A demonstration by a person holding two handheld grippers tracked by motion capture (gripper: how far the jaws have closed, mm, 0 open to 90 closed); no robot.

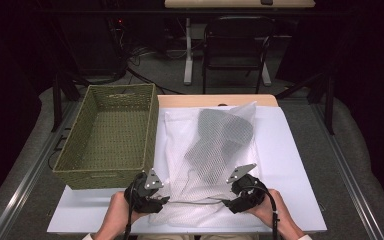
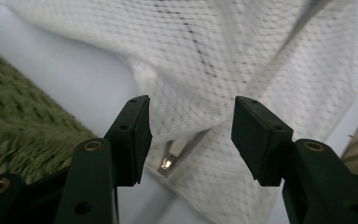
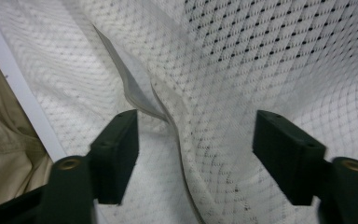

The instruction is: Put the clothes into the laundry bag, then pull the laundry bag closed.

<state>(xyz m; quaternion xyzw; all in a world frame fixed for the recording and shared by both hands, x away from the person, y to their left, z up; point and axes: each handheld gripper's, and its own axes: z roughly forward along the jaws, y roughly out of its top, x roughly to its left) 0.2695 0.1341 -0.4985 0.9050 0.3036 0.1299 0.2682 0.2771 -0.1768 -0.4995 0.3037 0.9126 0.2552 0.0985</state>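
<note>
Both grippers, left [image 2: 191, 135] and right [image 3: 196, 154], gape unclenched over the mesh bag [image 1: 207, 165]; zipper pull [image 2: 168, 163] beside the left's jaws

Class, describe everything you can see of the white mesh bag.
The white mesh bag is a soft net laundry bag lying flat on the white table, right of the green basket. Something grey shows through it. A small metal zip pull sits at its near edge, where both grippers' jaws stand open around the fabric.

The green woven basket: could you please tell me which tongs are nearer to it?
Left. The left tongs sit just below the basket; the right tongs lie farther right.
</note>
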